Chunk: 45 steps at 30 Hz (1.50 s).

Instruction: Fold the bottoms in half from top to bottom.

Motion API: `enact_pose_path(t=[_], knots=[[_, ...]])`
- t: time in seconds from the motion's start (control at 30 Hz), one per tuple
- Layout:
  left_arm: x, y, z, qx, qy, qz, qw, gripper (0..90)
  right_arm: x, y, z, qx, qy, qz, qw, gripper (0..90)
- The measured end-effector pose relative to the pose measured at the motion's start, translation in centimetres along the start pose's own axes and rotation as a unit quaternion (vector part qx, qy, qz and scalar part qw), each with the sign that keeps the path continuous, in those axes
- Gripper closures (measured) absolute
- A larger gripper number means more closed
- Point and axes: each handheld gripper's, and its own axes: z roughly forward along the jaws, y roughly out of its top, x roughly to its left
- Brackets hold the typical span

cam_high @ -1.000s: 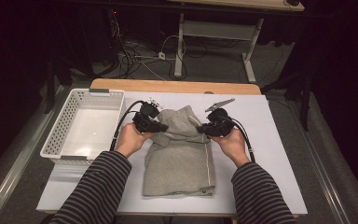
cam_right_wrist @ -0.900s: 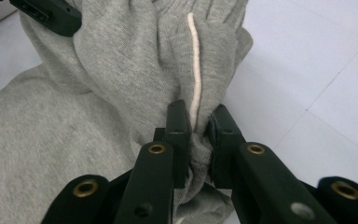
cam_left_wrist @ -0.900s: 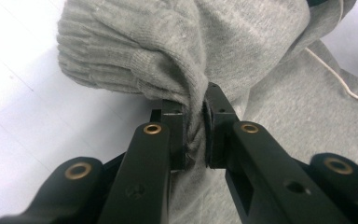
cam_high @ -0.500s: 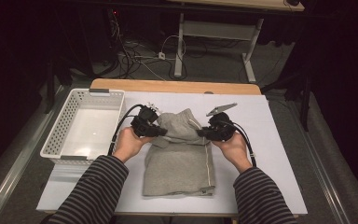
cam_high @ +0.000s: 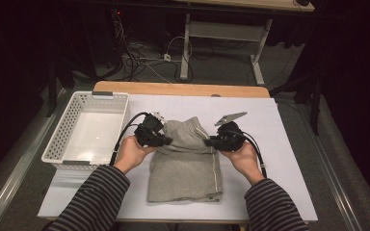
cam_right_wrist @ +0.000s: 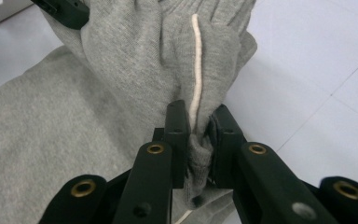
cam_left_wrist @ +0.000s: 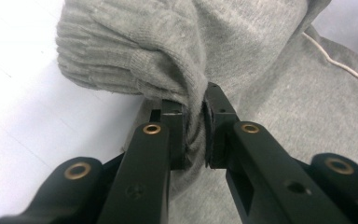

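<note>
At the far left of the table [cam_high: 289,144], which is covered with a white sheet, a white basket [cam_high: 60,139] with slotted walls is seen standing with nothing visible inside it. Just to its right, the left gripper [cam_high: 165,141] is held in the person's left hand [cam_high: 131,153], with its cable looped back toward the striped sleeve [cam_high: 94,199]. In the left gripper view, its jaws are seen drawn close together, and a bunched fold of the grey garment [cam_left_wrist: 261,60] near the ribbed band [cam_left_wrist: 98,60] is pinched between the pads. The garment [cam_high: 185,166] lies in the middle of the table, between the two grippers; its lower part is spread flat toward the near edge, while its upper part is gathered up and folded over on itself. A pale stripe [cam_high: 216,168] is seen running down its right side. At the garment's upper right edge, the right gripper [cam_high: 208,142] is held in the right hand [cam_high: 243,156], with a grey three-cornered plate [cam_high: 230,118] on top. In the right gripper view, the jaws are likewise nearly closed, and a thick wad of the grey cloth [cam_right_wrist: 121,60] is clamped between them, with a cream cord [cam_right_wrist: 196,70] running up from the grip. Farther off in that view, part of the left gripper [cam_right_wrist: 65,10] is seen at the top left corner, touching the cloth.
</note>
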Motion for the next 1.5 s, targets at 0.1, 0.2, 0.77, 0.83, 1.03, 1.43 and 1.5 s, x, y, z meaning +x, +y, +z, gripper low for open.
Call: enact_pose_path(t=[0.1, 0.2, 0.77, 0.83, 1.03, 1.43, 1.5], knots=[[-0.4, -0.4, 0.0, 0.003, 0.001, 0.007, 1.0000, 79.0, 0.3, -0.4, 0.0, 0.001, 0.000, -0.005, 1.0000, 80.5], [-0.8, -0.7, -0.1, 0.005, 0.002, 0.016, 0.9999, 78.9, 0.7, -0.9, -0.1, 0.003, 0.002, -0.010, 0.9999, 80.4], [-2.9, -3.5, 0.7, 0.019, -0.004, 0.028, 0.9994, 77.3, 2.3, -3.5, 0.2, 0.018, 0.008, -0.022, 0.9996, 78.1], [-3.1, -3.9, 0.9, 0.019, -0.005, 0.025, 0.9995, 76.7, 2.4, -3.9, 0.3, 0.022, 0.009, -0.021, 0.9995, 77.7], [-3.5, -4.8, 1.2, 0.022, -0.012, 0.018, 0.9995, 74.3, 2.8, -4.7, 0.4, 0.022, 0.013, -0.020, 0.9995, 77.3], [-3.1, -5.9, -1.9, -0.007, -0.007, -0.022, 0.9997, 54.7, 3.0, -5.4, 0.5, 0.016, 0.015, -0.020, 0.9996, 76.8], [-2.6, -6.0, -2.3, -0.011, -0.010, -0.034, 0.9993, 59.1, 3.0, -5.4, 0.5, 0.017, 0.015, -0.019, 0.9996, 76.8]])
